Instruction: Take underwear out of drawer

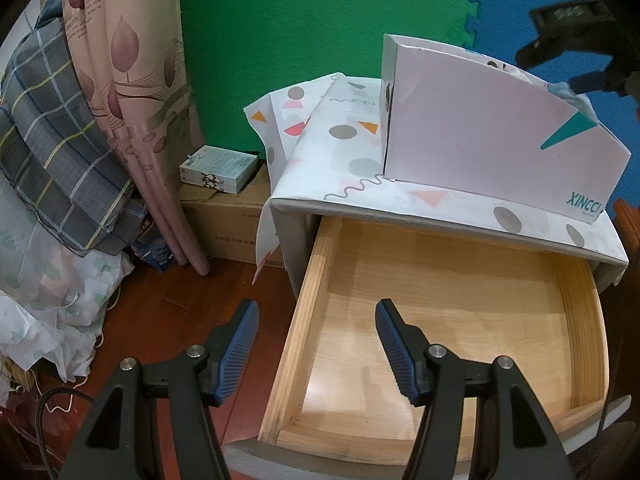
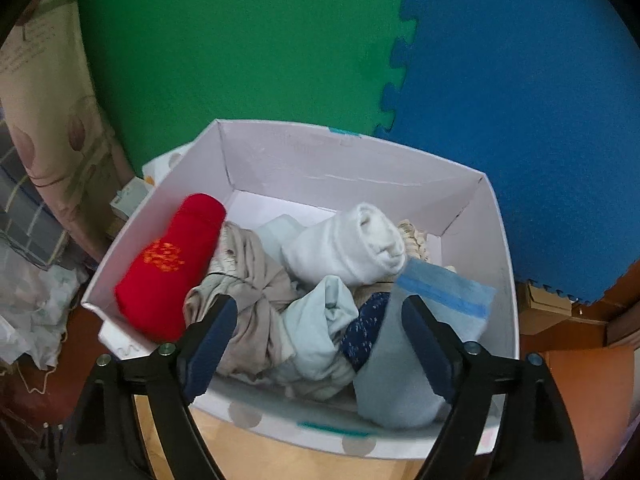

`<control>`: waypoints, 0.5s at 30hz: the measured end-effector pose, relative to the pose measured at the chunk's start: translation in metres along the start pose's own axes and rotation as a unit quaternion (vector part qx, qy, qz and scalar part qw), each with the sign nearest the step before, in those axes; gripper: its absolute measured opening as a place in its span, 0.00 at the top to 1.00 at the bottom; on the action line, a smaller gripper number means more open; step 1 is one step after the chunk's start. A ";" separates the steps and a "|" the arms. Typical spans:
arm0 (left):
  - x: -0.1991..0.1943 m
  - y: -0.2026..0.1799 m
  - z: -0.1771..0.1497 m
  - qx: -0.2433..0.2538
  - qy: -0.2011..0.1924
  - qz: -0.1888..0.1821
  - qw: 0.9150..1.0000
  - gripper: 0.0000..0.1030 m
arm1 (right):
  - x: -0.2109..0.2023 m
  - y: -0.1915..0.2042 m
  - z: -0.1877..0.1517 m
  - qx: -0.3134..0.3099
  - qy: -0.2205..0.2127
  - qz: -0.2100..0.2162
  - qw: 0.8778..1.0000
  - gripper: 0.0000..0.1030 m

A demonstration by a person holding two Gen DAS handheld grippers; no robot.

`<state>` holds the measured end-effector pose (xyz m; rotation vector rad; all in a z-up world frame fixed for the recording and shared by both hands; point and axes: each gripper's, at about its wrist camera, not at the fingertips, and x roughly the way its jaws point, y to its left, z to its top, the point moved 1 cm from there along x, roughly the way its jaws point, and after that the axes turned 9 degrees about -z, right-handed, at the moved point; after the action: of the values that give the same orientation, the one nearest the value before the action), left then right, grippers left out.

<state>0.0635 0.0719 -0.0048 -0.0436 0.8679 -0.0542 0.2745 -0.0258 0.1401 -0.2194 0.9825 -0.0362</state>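
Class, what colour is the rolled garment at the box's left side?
Red roll with orange embroidery, clearest in the right wrist view.

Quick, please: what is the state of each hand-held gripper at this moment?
Left hand-held gripper: open, holding nothing, above the pulled-out drawer.
Right hand-held gripper: open, holding nothing, over the clothes in the white box.

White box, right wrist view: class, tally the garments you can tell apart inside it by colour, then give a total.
Red: 1
White: 1
Beige: 1
Pale blue: 3
Navy patterned: 1
Cream knit: 1, mostly hidden
Total: 8 in the white box
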 end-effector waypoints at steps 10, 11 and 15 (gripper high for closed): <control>0.001 -0.004 0.000 0.006 0.000 -0.001 1.000 0.39 | -0.070 -0.018 -0.060 0.009 -0.065 0.005 0.998 0.00; 0.000 -0.005 0.000 0.008 -0.001 0.000 1.000 0.39 | -0.072 -0.020 -0.070 0.011 -0.059 0.006 0.998 0.00; -0.003 -0.010 -0.001 0.017 -0.006 -0.003 1.000 0.39 | -0.074 -0.029 -0.116 0.016 -0.050 -0.012 0.999 0.00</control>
<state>0.0608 0.0626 -0.0024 -0.0146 0.8540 -0.0741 0.1395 -0.0644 0.1449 -0.2019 0.8784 -0.0624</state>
